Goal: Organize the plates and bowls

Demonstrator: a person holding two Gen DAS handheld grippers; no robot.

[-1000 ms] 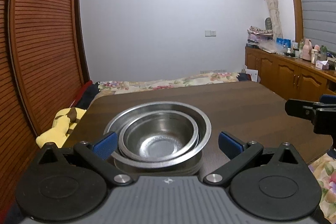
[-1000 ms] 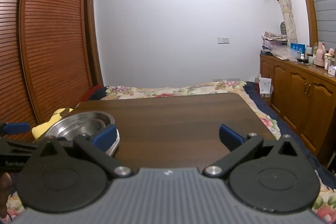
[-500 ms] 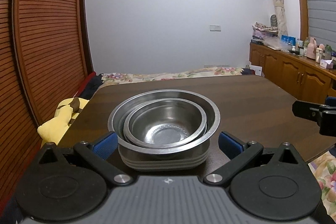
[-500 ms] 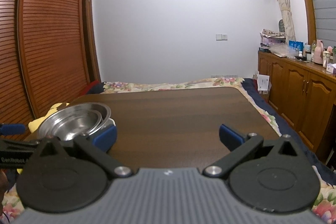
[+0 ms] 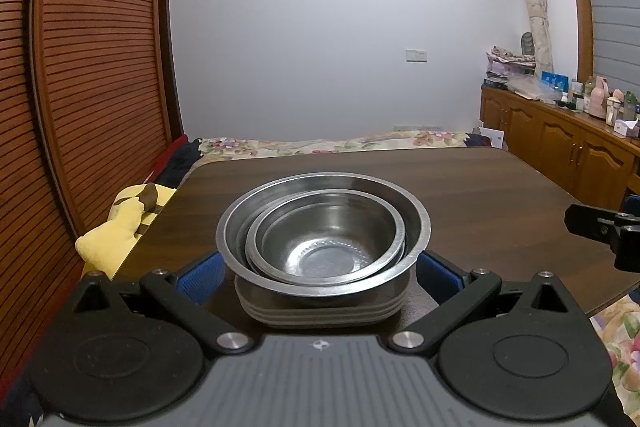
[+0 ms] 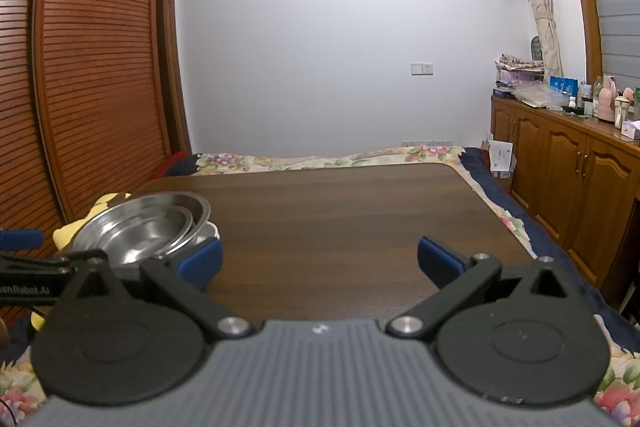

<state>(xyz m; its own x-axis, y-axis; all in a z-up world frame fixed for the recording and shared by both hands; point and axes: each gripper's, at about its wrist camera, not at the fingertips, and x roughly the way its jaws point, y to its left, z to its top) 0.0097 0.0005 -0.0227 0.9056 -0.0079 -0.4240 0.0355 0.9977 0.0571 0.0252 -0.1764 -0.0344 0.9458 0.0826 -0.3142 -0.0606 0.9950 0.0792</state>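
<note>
Dark wooden surface (image 6: 360, 211) first, bed beyond at twelve o'clock, cabinets at three. The stacked plates (image 5: 320, 311) sit at its near left corner, carrying the nested steel bowls (image 5: 324, 231). I'd judge stacking finished. The left claw (image 5: 320, 275) gapes apart around the stack; the right claw (image 6: 320, 261) hangs apart, empty. Next: withdraw cleanly, nudging nothing.
</note>
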